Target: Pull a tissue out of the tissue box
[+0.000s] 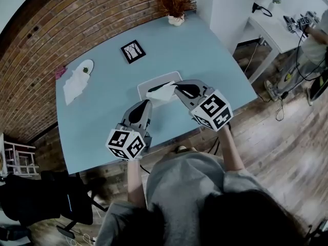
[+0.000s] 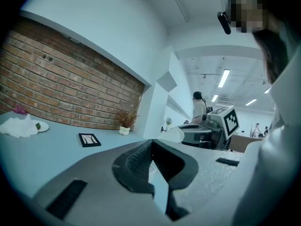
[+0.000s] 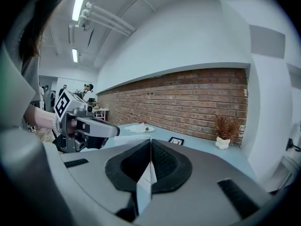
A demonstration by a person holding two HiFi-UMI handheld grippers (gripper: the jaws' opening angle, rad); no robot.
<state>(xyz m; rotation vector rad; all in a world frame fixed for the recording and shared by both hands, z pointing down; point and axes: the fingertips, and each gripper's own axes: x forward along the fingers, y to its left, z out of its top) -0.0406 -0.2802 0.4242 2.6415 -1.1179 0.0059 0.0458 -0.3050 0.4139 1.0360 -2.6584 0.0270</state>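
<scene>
A flat white tissue box [image 1: 154, 82] lies on the light blue table [image 1: 102, 122]. A white tissue [image 1: 163, 92] rises from its slot. My right gripper [image 1: 177, 89] is shut on that tissue; in the right gripper view the tissue [image 3: 145, 182] shows as a white sheet pinched between the jaws. My left gripper [image 1: 146, 103] hovers at the box's near left corner, its jaws closed together with nothing between them. The left gripper view shows the right gripper [image 2: 186, 135] with the tissue [image 2: 173, 134] at its tip. Whether the left gripper touches the box is unclear.
A black picture frame [image 1: 133, 51] lies mid-table and a potted dry plant [image 1: 175, 6] stands at the far edge. A small plate [image 1: 86, 66] and a crumpled white tissue [image 1: 75, 85] sit at the left. A white desk [image 1: 274, 32] stands beyond the table's right side.
</scene>
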